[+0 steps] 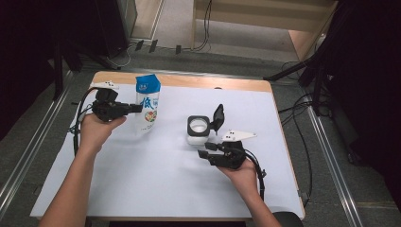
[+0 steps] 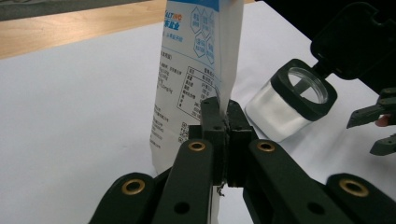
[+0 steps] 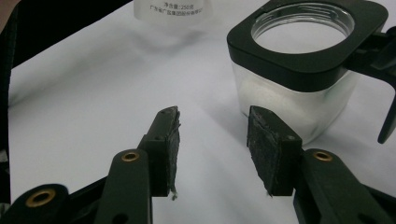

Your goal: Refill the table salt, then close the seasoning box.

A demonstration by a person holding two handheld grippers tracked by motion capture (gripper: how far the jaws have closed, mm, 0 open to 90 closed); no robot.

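A: At far left on the table (image 1: 156, 189), the left gripper (image 1: 137, 108) pinched the bag (image 1: 147, 101) by one side seam, jaws fully closed on the thin edge. Its own view showed the seam caught between the pads (image 2: 215, 122), with the bag standing upright near the table's back edge.

B: How would the bag handle?

A: Probably light and soft. A printed pouch of that kind is limp and somewhat slick; held by one seam it could swing or fold, and powder inside would shift. A hold on the flat seam or on the blue top fold seemed safer than squeezing the belly.

B: And at centre?

A: The jar (image 1: 198, 128) stood right of the bag and well apart from it, its hinged lid (image 1: 218, 117) tipped open on the right side. White contents lay low inside. Clear walls suggested a rigid and breakable vessel, best gripped across its square body.

B: The tool at right?

A: The right gripper (image 1: 204, 150) hovered just in front of the jar, jaws parted and holding nothing; its view showed both pads (image 3: 267, 140) bare, the jar's corner just beyond.

B: Any obstruction?

A: The raised lid stood beside the mouth and could catch a tilted bag. Cables trailed off both sides.
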